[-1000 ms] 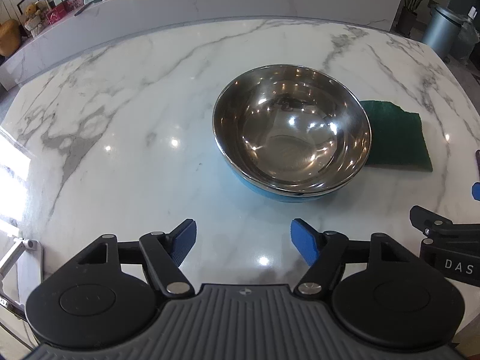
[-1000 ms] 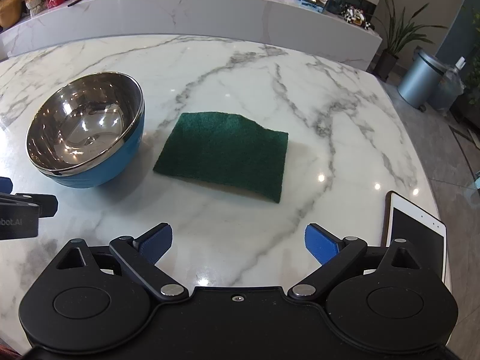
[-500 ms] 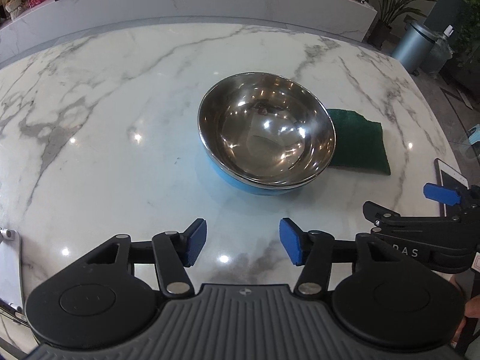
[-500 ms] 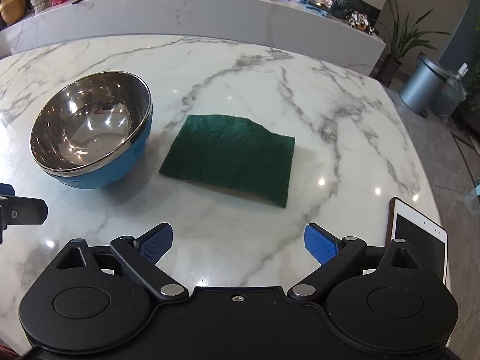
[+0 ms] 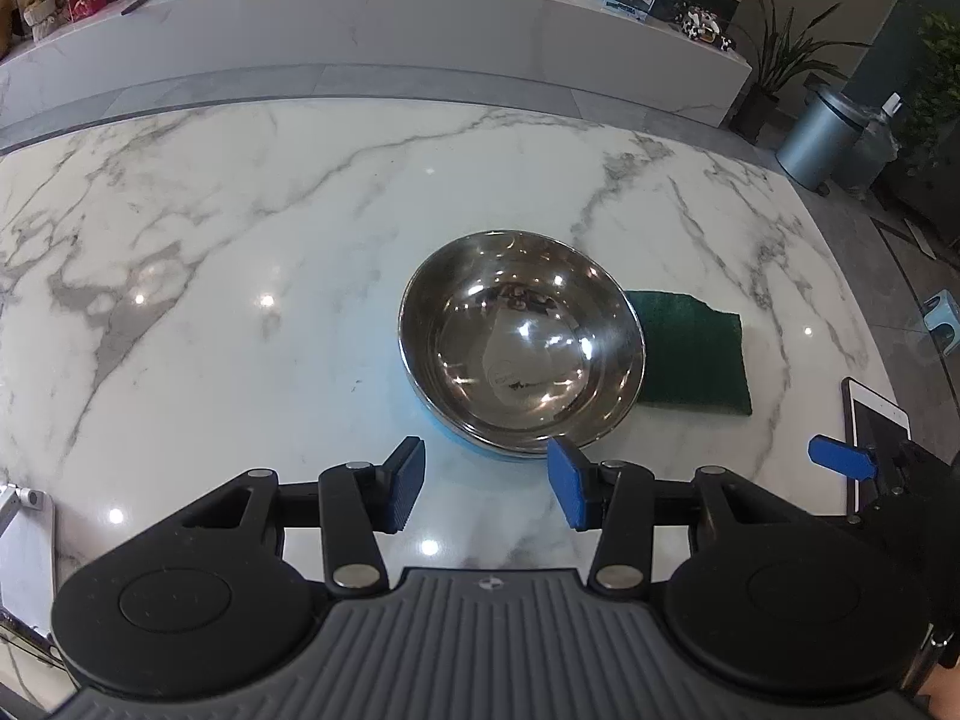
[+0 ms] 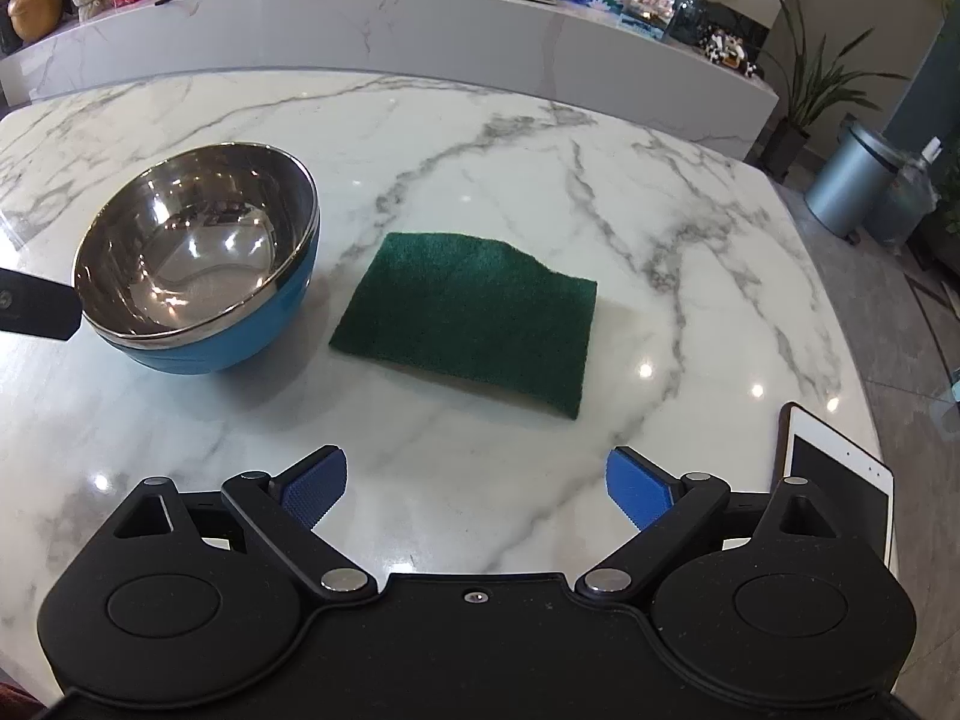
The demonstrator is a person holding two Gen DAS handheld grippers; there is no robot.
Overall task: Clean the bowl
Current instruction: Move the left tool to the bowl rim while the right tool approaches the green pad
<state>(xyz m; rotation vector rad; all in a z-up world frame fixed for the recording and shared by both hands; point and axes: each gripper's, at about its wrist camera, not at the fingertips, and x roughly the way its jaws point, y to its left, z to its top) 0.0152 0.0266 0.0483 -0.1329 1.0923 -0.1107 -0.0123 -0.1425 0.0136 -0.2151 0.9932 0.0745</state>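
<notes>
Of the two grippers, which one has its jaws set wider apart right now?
The right gripper: its blue pads stand far apart over bare marble. The left gripper has its pads noticeably nearer together, closing on nothing.

The table (image 6: 540, 150) is white marble with grey veining. The bowl (image 6: 198, 252) at left of the frame is mirror-bright steel inside and blue outside. The scouring pad (image 6: 468, 312) at centre is dark green. Both grippers have black bodies; the left gripper (image 5: 485, 483) and right gripper (image 6: 477, 483) carry blue pads.
</notes>
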